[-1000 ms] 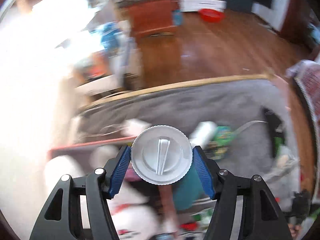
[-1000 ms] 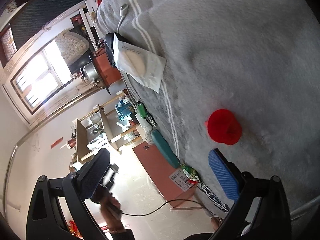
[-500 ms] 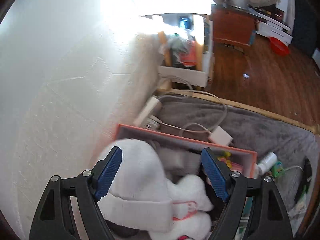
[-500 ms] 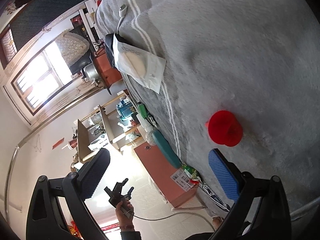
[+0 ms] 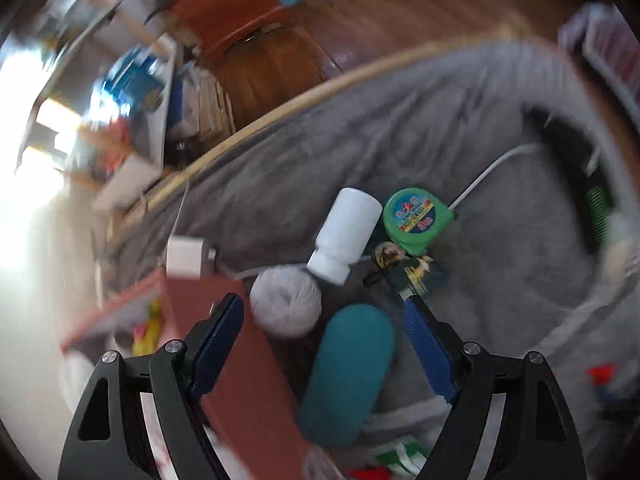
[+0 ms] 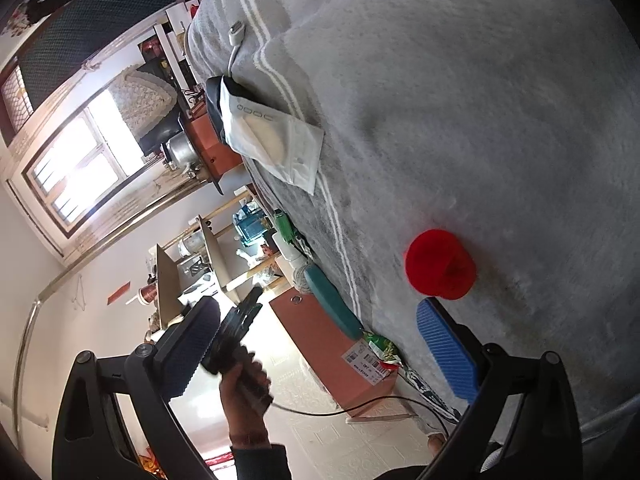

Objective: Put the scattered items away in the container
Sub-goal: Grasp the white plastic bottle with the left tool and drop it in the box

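In the left wrist view my left gripper (image 5: 320, 302) is open and empty, pointing down at items on the grey blanket (image 5: 400, 120). Under it lie a grey yarn ball (image 5: 286, 306) and a teal case (image 5: 348, 372). Just beyond are a white bottle (image 5: 346, 234), a green tape measure (image 5: 416, 216) and a picture card (image 5: 404, 268). The pink box (image 5: 240, 380) stands at the lower left, its wall under the left finger. My right gripper (image 6: 316, 312) is open and empty near a red cap (image 6: 440, 264).
A white charger (image 5: 186, 258) with its cable lies by the box corner. A white packet (image 6: 272, 140) rests at the blanket's edge. A person's hand (image 6: 240, 376) holds the other gripper beside the pink box (image 6: 328, 344). Shelves and a wooden floor lie beyond the bed.
A second ago the left gripper held a round silver lid; it then hovered empty over the box, and now it has swung down over the items beside the box. The right gripper stayed still.
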`<action>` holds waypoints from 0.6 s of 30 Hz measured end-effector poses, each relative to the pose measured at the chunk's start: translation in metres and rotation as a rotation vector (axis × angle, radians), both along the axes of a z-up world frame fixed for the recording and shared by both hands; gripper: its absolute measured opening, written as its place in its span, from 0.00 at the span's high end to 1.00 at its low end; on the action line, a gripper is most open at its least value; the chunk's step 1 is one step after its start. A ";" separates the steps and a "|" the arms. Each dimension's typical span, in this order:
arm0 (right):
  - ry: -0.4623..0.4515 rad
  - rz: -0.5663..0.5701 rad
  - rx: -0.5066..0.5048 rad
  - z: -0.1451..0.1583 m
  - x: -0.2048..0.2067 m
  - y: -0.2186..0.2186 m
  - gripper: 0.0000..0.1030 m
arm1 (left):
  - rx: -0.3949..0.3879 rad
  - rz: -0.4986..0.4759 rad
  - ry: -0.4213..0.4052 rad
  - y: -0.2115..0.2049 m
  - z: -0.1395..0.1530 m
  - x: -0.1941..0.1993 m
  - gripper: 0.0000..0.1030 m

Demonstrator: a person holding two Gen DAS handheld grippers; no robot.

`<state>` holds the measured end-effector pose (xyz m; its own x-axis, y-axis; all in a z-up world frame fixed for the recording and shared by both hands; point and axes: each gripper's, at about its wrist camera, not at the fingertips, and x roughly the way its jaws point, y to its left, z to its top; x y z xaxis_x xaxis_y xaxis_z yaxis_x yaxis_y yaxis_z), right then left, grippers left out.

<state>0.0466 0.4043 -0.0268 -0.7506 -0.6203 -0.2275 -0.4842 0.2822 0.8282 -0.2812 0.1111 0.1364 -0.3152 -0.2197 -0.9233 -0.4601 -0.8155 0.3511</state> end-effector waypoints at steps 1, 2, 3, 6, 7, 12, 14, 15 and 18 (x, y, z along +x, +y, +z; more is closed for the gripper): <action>-0.004 0.003 0.001 -0.001 0.000 0.001 0.04 | -0.022 0.000 -0.005 0.005 -0.011 -0.007 0.21; -0.011 0.004 -0.003 -0.003 -0.001 0.000 0.04 | -0.052 0.003 -0.010 0.008 -0.024 -0.016 0.21; -0.014 0.007 -0.009 -0.005 -0.001 0.000 0.04 | -0.063 0.006 -0.016 0.009 -0.033 -0.023 0.21; -0.021 0.028 -0.001 -0.007 -0.005 -0.003 0.04 | -0.044 -0.006 -0.049 0.010 -0.059 -0.041 0.21; -0.029 0.045 0.011 -0.008 -0.008 -0.004 0.04 | -0.044 -0.007 -0.055 0.011 -0.066 -0.045 0.21; -0.036 0.084 0.026 -0.011 -0.015 -0.008 0.04 | -0.023 0.072 -0.103 0.005 -0.087 -0.055 0.56; -0.034 0.087 0.028 -0.011 -0.015 -0.008 0.04 | -0.006 0.067 -0.113 0.007 -0.082 -0.051 0.56; -0.032 0.087 0.029 -0.011 -0.014 -0.008 0.04 | 0.007 0.057 -0.108 0.008 -0.074 -0.046 0.57; -0.027 0.088 0.032 -0.008 -0.014 -0.009 0.04 | 0.064 0.036 -0.090 0.005 -0.037 -0.030 0.58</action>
<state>0.0321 0.3949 -0.0351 -0.6866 -0.6758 -0.2681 -0.5285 0.2107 0.8224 -0.3108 0.1160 0.0999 -0.2230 -0.1690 -0.9601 -0.4575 -0.8515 0.2562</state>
